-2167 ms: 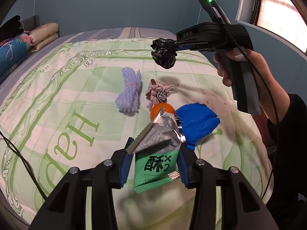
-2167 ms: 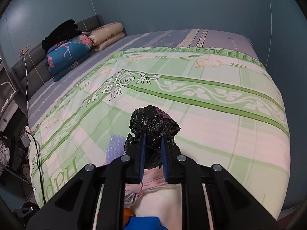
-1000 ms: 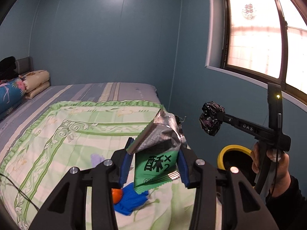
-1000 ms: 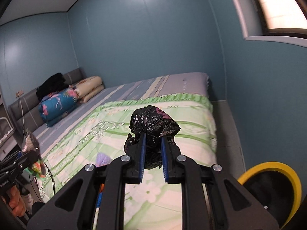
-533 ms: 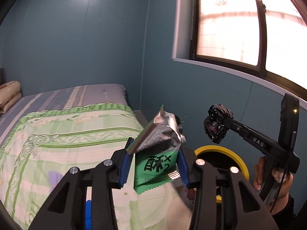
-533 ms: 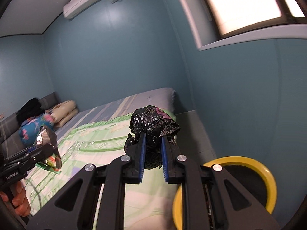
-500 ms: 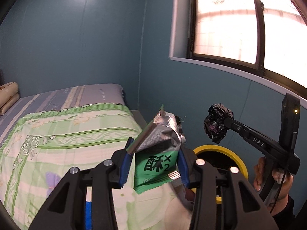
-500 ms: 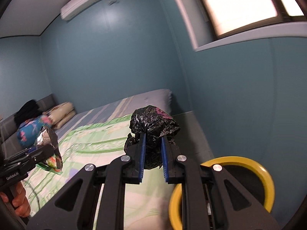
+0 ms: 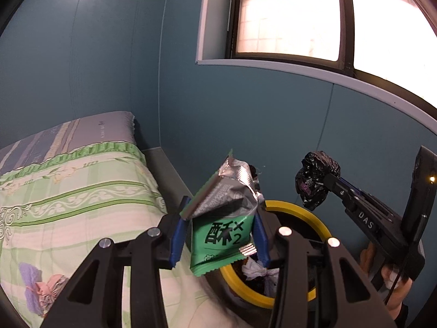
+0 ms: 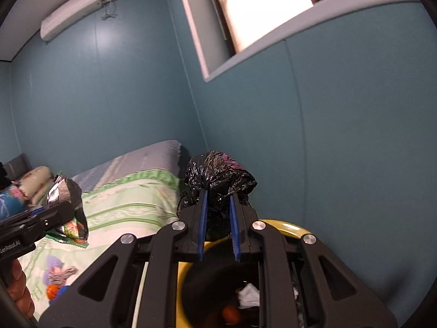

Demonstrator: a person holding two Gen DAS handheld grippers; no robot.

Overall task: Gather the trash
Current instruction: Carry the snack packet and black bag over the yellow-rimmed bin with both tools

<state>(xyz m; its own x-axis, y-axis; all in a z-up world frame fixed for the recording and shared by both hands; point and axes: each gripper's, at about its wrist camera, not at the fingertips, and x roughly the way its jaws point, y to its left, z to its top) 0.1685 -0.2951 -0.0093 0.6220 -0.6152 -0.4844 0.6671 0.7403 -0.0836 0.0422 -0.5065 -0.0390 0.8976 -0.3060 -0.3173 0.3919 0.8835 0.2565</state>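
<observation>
Trash: crumpled black bag (image 10: 218, 176), green wrapper (image 9: 221, 235)

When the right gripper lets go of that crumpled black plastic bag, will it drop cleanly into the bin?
Probably. The black plastic bag bulges loosely past the right gripper, so it looks soft and light. It may drift or cling briefly to the pads rather than fall straight. It hangs roughly over the yellow-rimmed bin, so a slight drift likely still lands inside.

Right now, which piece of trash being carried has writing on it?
The green and silver foil snack wrapper in the left gripper has bold dark characters. The crumpled black plastic bag in the right gripper is plain.
</observation>
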